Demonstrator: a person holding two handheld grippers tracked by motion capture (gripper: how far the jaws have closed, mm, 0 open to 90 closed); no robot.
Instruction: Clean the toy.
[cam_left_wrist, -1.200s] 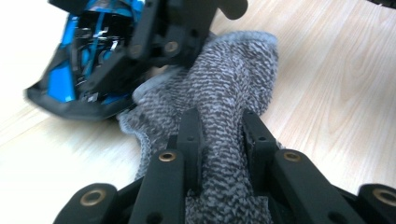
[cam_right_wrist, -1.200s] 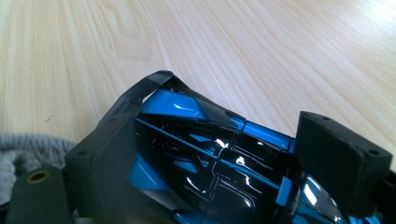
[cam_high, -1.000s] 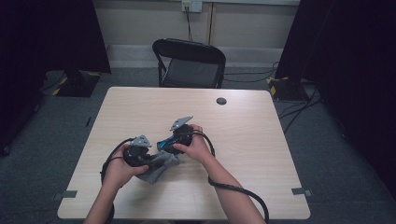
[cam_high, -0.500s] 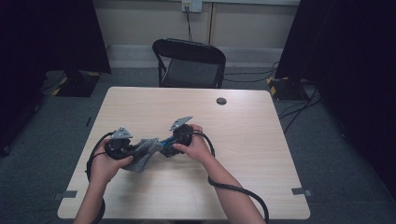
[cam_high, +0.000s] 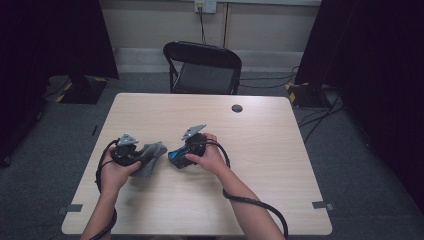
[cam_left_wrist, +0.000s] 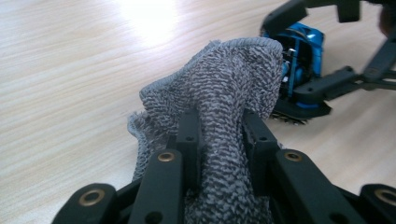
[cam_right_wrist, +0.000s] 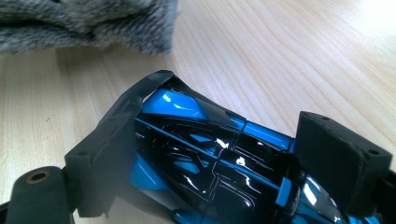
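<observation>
Grey terry cloth (cam_left_wrist: 224, 93) is bunching between the pinching jaws of the left hand-held gripper (cam_left_wrist: 219, 135), lifted for wiping, while the right hand-held gripper (cam_right_wrist: 215, 154), just beside it, is clamping a blue toy car (cam_right_wrist: 201, 163) steady on the table (cam_high: 260, 140).

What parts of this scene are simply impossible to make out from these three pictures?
- Toy car: in the right gripper view its rear runs off the bottom edge and the right hand-held gripper covers its sides; in the high view a hand hides most of it.
- Grey cloth: in the left gripper view the left hand-held gripper hides its pinched lower part.
- Small dark round thing on the table: too small in the high view to identify.
</observation>
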